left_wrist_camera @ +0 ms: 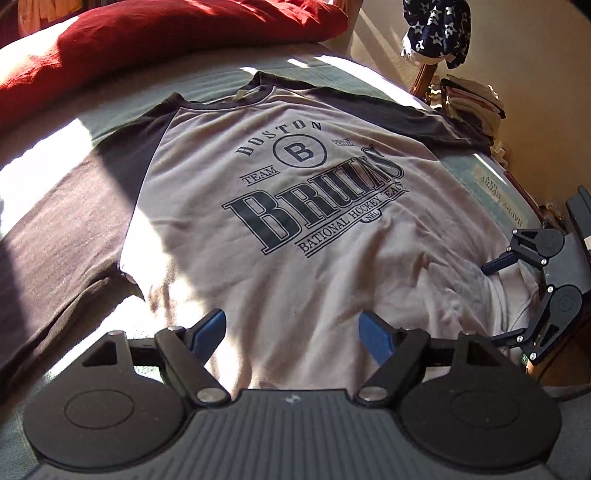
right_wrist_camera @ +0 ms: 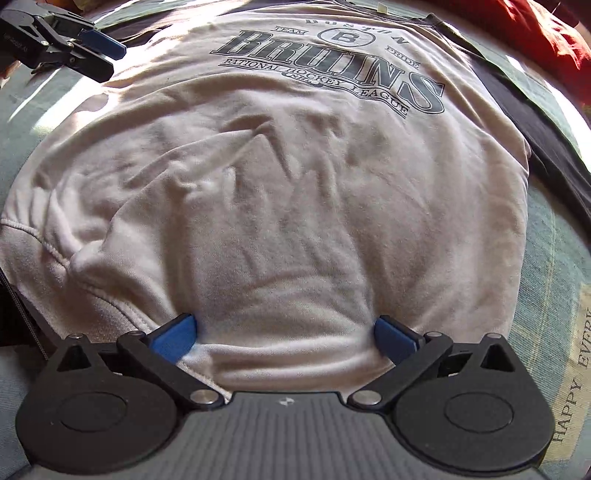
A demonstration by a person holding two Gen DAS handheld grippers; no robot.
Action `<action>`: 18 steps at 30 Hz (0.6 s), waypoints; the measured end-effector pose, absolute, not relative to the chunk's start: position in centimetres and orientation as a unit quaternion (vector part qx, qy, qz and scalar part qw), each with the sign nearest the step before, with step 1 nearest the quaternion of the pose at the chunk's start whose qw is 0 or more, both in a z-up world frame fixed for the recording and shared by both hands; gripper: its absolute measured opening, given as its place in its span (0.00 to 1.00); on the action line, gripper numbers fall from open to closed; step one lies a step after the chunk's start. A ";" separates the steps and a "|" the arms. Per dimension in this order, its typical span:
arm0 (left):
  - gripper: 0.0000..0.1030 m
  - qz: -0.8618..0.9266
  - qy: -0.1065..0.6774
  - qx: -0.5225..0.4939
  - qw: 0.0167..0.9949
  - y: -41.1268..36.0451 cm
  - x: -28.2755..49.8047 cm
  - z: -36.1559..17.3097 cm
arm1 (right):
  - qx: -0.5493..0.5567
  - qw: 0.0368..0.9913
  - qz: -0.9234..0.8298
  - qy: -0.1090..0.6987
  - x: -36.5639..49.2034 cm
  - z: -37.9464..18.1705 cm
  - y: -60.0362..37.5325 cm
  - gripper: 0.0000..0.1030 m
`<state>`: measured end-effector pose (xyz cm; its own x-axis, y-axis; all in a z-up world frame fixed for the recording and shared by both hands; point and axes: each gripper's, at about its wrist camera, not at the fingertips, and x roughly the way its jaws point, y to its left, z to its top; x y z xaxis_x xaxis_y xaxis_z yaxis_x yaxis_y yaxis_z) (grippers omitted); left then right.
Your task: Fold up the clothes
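A sweatshirt [left_wrist_camera: 295,229] lies face up and spread flat on a bed [left_wrist_camera: 476,173], its collar toward the far side. The body is soft pale grey fleece, the raglan sleeves and neck band dark, and a dark printed crest across the chest reads Boston Bruins. The lower half is rumpled into shallow ridges, with a stitched hem curling at the near edge in the right wrist view. One sleeve runs out of frame.

The left gripper [left_wrist_camera: 293,332] hovers over the hem with its blue-padded fingers spread wide, holding nothing. The right gripper [right_wrist_camera: 284,334] stands equally wide apart, its pads resting against the fleece near the hem without pinching it.

The bed cover is pale blue-green cloth with partly cut-off lettering. A red blanket [left_wrist_camera: 166,40] bunches beyond the collar, and a star-patterned cloth [left_wrist_camera: 437,27] hangs farther off, blurred.
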<state>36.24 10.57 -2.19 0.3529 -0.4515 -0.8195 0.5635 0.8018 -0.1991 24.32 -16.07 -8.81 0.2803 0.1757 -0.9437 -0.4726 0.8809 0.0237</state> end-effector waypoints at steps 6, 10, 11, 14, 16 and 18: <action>0.76 -0.230 0.488 0.061 0.840 10.3 41.6 -5.9 | -0.139 0.780 0.202 0.576 24.7 -8.6 -15.7 1.00; 0.77 -0.221 0.490 0.008 0.843 12.4 42.9 -4.6 | -0.133 0.768 0.199 0.595 25.7 -6.9 -15.8 1.00; 0.77 -0.224 0.488 -0.001 0.844 12.8 43.1 -4.1 | -0.128 0.770 0.197 0.593 26.2 -6.2 -16.0 1.00; 0.78 -0.252 0.469 -0.038 0.845 13.0 44.9 -2.4 | -0.103 0.798 0.192 0.561 29.0 -3.4 -16.7 1.00; 0.79 -0.253 0.466 -0.060 0.846 12.7 46.7 -2.7 | -0.084 0.818 0.192 0.535 32.3 -2.0 -17.1 1.00; 0.79 -0.248 0.469 -0.079 0.844 12.1 48.8 -3.5 | -0.066 0.832 0.207 0.511 36.2 -1.3 -17.4 1.00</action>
<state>48.85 12.13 -3.54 0.4374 -0.4926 -0.7524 0.3443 0.8646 -0.3660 36.25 -17.41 -1.31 0.3918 0.2776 -0.8772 -0.4118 0.9055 0.1026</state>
